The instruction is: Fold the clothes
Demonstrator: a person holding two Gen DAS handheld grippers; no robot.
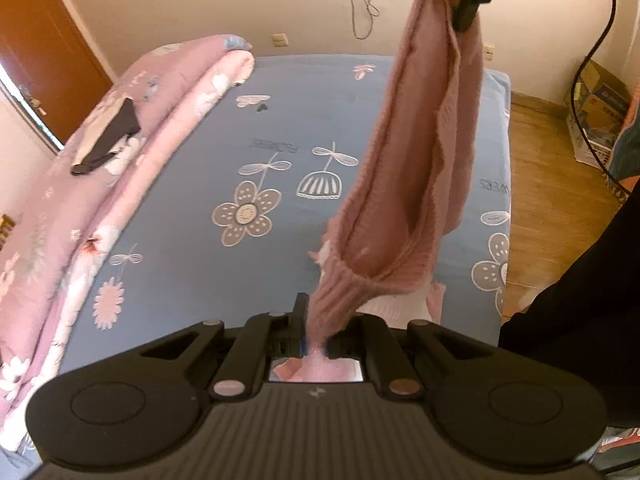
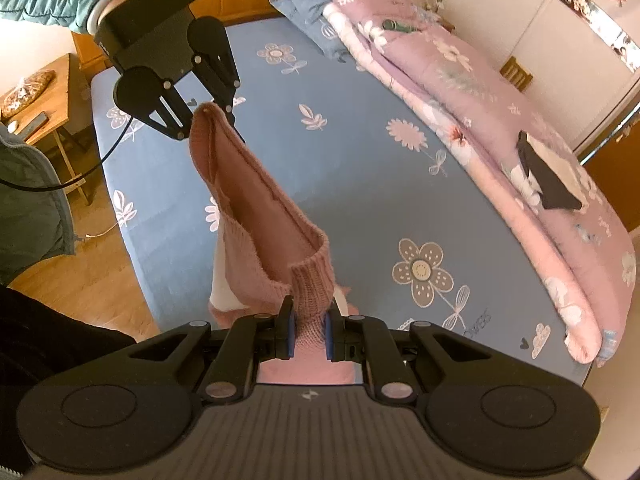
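A pink knitted sweater (image 1: 424,152) hangs in the air over the blue flowered bed sheet (image 1: 224,152), stretched between both grippers. My left gripper (image 1: 316,340) is shut on one ribbed end of it. My right gripper (image 2: 310,334) is shut on the other ribbed end (image 2: 312,284). In the right wrist view the left gripper (image 2: 208,114) pinches the far top of the sweater (image 2: 248,196). In the left wrist view the right gripper (image 1: 466,16) holds the sweater's upper end. A white part of the garment (image 1: 384,306) hangs lowest, close to the sheet.
A folded pink flowered quilt (image 1: 100,184) lies along the bed's far side with a dark folded garment (image 1: 110,140) on it. Blue pillows (image 2: 316,12) sit at the headboard. A wooden side table (image 2: 40,96), a cardboard box (image 1: 596,112) and wood floor (image 1: 552,184) flank the bed.
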